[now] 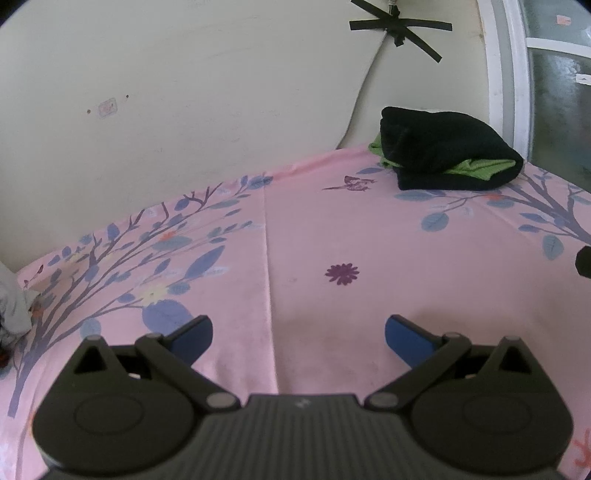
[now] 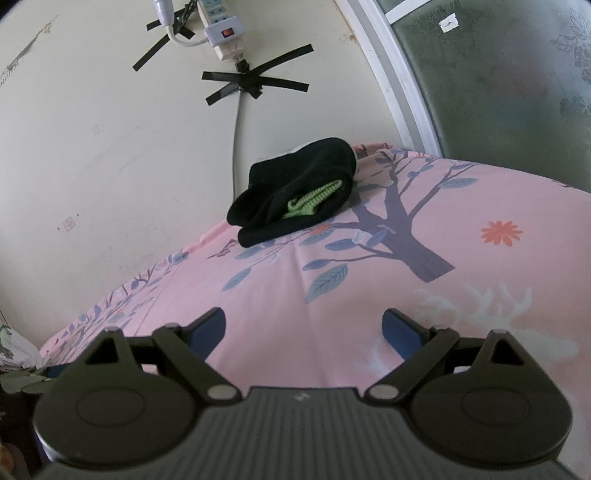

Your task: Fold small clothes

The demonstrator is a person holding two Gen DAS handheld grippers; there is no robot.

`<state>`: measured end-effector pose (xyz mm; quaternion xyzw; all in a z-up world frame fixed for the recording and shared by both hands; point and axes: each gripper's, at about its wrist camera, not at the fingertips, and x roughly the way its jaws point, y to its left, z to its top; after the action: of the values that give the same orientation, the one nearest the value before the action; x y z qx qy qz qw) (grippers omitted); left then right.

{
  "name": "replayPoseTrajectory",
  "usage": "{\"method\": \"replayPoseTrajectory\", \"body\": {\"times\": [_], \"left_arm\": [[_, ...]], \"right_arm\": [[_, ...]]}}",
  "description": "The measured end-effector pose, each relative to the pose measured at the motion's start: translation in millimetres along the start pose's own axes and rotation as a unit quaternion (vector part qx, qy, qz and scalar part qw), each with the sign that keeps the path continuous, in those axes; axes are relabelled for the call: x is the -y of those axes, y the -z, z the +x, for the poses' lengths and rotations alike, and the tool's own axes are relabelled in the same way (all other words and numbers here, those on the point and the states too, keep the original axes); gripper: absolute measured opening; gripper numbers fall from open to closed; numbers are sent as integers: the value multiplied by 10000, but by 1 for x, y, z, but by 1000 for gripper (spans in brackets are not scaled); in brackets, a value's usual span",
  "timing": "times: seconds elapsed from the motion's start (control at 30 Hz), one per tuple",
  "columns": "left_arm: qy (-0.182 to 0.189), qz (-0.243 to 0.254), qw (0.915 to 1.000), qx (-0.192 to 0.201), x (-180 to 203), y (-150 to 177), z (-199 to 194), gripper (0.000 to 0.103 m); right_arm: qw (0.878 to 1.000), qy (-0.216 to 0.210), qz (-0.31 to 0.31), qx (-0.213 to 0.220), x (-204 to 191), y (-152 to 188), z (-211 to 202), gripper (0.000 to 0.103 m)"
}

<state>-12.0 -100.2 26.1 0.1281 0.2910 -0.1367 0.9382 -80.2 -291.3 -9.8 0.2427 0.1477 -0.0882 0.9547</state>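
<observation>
A folded pile of black cloth with a green piece showing [image 1: 447, 151] lies at the far edge of the pink flowered bed sheet [image 1: 369, 236], by the wall. It also shows in the right wrist view [image 2: 295, 192]. My left gripper [image 1: 298, 336] is open and empty, hovering low over the bare sheet well short of the pile. My right gripper [image 2: 303, 330] is open and empty too, over the sheet [image 2: 369, 288] with the pile ahead and a little left.
A cream wall [image 1: 184, 92] stands behind the bed, with a power strip [image 2: 221, 26] and a taped cable [image 2: 236, 122] on it. A window frame [image 2: 399, 81] is at the right. Crumpled light cloth [image 1: 11, 299] lies at the bed's left edge.
</observation>
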Motion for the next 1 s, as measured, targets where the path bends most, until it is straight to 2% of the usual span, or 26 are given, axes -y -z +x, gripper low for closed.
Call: {"method": "replayPoseTrajectory", "body": {"times": [0.37,0.73,1.0], "left_arm": [[155,62,9999,-6,0,1,-1,103],[84,72,9998,-177,1,1,2,103],[54,75,9998,-157,1,2,1,103]], "right_arm": [[10000,-6,-9,-6,1,0,1,89],[10000,-8,-7,-5,1,0,1,89],[10000,-11,-8,-6,1,-1,1,89]]}}
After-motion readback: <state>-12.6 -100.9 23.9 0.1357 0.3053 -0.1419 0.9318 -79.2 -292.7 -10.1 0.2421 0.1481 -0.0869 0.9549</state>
